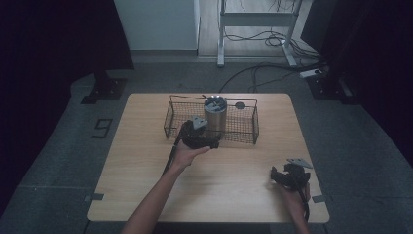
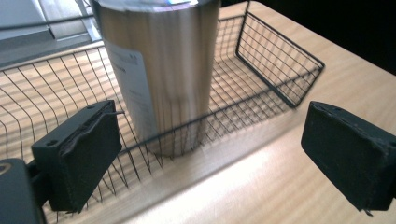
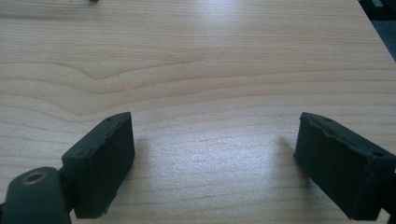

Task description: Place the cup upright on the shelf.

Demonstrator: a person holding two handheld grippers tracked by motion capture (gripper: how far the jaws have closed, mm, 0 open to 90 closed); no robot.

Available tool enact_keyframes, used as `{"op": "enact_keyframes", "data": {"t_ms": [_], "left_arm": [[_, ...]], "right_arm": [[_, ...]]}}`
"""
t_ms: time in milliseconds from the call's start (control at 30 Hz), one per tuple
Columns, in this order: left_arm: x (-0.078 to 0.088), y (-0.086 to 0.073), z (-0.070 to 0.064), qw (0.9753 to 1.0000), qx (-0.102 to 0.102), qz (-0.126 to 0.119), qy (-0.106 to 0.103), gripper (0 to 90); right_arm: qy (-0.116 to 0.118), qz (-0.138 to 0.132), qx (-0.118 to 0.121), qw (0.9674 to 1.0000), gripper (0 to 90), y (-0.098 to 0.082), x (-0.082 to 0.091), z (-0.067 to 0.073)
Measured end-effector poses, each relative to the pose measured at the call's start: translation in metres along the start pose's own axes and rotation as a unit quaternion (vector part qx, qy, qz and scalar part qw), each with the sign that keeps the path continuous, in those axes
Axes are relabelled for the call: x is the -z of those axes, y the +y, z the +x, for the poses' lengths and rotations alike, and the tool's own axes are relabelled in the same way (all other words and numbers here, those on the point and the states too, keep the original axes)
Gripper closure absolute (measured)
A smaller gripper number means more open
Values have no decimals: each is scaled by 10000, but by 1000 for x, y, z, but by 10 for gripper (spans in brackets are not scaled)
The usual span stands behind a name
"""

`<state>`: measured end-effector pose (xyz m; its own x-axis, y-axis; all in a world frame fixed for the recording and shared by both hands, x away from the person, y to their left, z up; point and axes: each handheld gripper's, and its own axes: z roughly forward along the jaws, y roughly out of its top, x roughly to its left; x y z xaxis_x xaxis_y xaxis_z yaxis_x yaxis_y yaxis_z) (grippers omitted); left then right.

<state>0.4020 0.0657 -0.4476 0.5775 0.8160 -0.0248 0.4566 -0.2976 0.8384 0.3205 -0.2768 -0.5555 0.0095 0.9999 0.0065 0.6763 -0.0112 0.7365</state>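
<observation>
Your left gripper (image 2: 210, 154) fingers stand wide, empty, before the steel cup (image 2: 161, 70) in the basket (image 2: 280, 60): rigid, slick, so clamp mid-body squarely.

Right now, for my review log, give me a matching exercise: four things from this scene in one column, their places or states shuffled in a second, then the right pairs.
Things:
1. tumbler
2. basket
3. left gripper
4. right gripper

Places or states:
A. open, low over bare wood near the table's right front corner
B. black wire, at the far middle of the table
C. upright inside the basket
D. open, at the basket's near wall, aimed at the tumbler

Pairs: 1-C, 2-B, 3-D, 4-A
</observation>
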Motion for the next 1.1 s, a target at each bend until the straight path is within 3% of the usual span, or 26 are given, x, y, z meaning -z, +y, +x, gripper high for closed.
{"op": "enact_keyframes", "data": {"t_ms": [333, 500, 600, 833, 1100], "left_arm": [[19, -32, -6, 9999, -81, 148, -29, 51], [30, -50, -4, 9999, 68, 117, -80, 57], [39, -63, 0, 9995, 268, 71, -153, 58], [59, -89, 6, 9997, 229, 79, 43, 62], [67, -117, 12, 9991, 193, 349, 111, 64]], "right_arm": [[0, 3, -7, 10000, 117, 0, 0, 0], [-1, 4, -9, 10000, 118, 0, 0, 0], [0, 3, -7, 10000, 118, 0, 0, 0], [0, 5, -11, 10000, 119, 0, 0, 0], [-1, 4, -12, 10000, 120, 0, 0, 0]]}}
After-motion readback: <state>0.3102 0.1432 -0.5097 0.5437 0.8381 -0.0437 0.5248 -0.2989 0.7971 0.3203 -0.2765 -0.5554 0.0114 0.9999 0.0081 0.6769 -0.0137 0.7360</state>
